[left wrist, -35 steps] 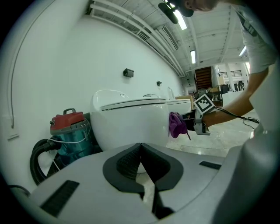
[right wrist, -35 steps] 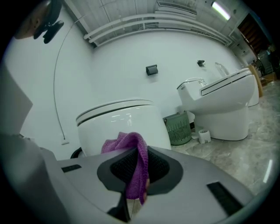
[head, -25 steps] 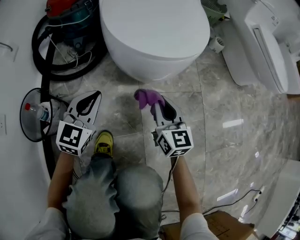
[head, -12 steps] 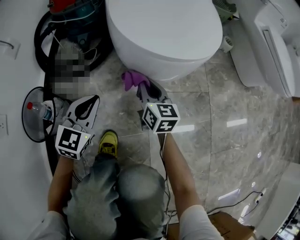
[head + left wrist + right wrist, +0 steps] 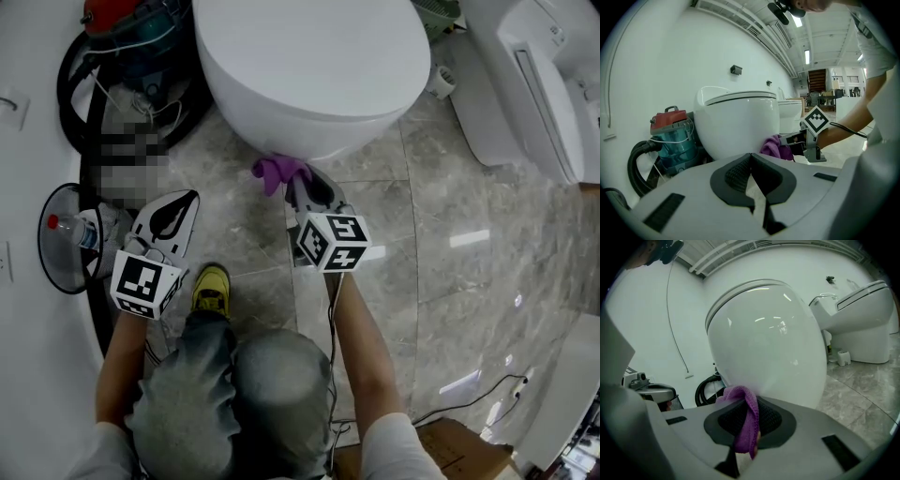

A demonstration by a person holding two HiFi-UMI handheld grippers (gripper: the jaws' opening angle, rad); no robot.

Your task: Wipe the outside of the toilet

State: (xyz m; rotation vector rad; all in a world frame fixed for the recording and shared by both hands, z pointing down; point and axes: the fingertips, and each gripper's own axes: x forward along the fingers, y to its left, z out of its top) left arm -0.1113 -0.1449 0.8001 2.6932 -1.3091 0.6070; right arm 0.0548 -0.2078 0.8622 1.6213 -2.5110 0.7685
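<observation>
Toilet [image 5: 309, 66] front touched by purple cloth [image 5: 275, 170] in right claw [image 5: 302, 181]; bottle [image 5: 70, 228] in bin [image 5: 41, 255].

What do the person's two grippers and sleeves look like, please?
Both the left tongs and right tongs have pale grey shells with black inner pads. Each carries a white cube with black square markers. A thin dark cable trails from the right one. The sleeves are short and light grey.

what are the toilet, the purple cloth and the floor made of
Toilet: probably glazed ceramic; smooth white shell with sharp, glossy light reflections.
Purple cloth: soft knitted or microfibre-like fabric; ribbed texture, hangs limp in folds.
Floor: polished stone or stone-look tile; grey veining, straight joints, glare patches.
</observation>
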